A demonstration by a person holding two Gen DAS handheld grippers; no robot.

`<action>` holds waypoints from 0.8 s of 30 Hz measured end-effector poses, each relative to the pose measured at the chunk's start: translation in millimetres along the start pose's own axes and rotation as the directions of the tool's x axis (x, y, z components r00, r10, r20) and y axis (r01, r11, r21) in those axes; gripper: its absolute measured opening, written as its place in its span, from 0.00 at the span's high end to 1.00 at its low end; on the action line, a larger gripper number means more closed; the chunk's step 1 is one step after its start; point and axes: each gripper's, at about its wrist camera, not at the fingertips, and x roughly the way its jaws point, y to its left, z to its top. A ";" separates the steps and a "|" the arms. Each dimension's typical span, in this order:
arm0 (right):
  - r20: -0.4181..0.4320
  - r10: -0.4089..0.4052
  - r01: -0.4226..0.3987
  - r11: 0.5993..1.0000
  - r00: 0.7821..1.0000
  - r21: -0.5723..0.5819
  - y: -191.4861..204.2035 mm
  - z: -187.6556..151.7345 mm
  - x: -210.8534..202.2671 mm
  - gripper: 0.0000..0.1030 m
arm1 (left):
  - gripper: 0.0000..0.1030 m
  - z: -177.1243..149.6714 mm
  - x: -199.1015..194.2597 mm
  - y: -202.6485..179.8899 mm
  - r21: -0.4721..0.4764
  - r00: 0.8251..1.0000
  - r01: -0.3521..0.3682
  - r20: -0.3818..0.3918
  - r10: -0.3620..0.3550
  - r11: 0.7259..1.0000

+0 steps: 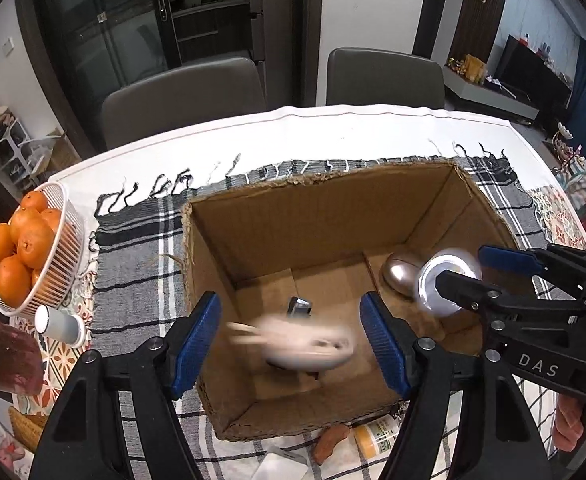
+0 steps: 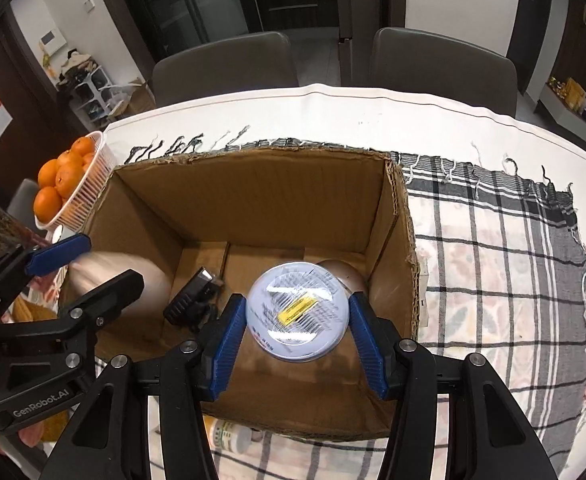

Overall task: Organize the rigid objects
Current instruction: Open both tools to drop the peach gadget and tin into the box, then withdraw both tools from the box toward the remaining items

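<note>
Left wrist view: the left gripper [image 1: 291, 344] hangs over the open cardboard box [image 1: 253, 236], its blue pads spread wide, and a blurred white object [image 1: 309, 346] (too smeared to identify) sits between them without touching either pad. Beyond it on the box floor lies a small black device [image 1: 299, 307], and ahead to the right a silver oval object [image 1: 401, 276] rests in the far right corner. To the right, the right gripper [image 1: 465, 266] reaches in from the side with a round white tin [image 1: 439, 284] between its pads. From the right wrist camera, that tin [image 2: 299, 312] fills the gap in front of the right gripper [image 2: 299, 322]; whether the pads actually press it I cannot tell. Left of the left gripper, a white basket of oranges [image 1: 59, 248] stands on the counter [image 1: 373, 128], which carries a checked cloth [image 1: 141, 248] under the box.
</note>
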 end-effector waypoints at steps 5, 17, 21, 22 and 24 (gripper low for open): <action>0.024 0.004 -0.004 1.000 1.000 0.010 -0.5 0.1 -10.2 0.46 | 0.30 -3.1 -12.7 -0.8 -0.007 0.999 -0.010 0.040 0.010 1.000; 0.157 -0.035 0.033 0.999 0.987 0.012 11.8 -18.6 -47.9 0.46 | 0.30 -28.8 -53.7 1.6 -0.016 0.989 -0.049 0.138 0.051 0.999; 0.206 -0.055 0.056 0.998 0.977 0.005 18.7 -28.2 -59.3 0.46 | 0.30 -39.9 -63.5 4.8 -0.016 0.985 -0.058 0.160 0.060 0.998; 0.214 -0.056 0.057 0.998 0.975 0.005 20.7 -30.8 -61.7 0.46 | 0.30 -42.9 -65.4 5.7 -0.016 0.984 -0.061 0.164 0.063 0.998; 0.231 -0.056 0.055 0.998 0.971 0.009 24.2 -36.5 -67.6 0.46 | 0.24 -49.7 -70.8 7.2 -0.016 0.982 -0.060 0.178 0.062 0.998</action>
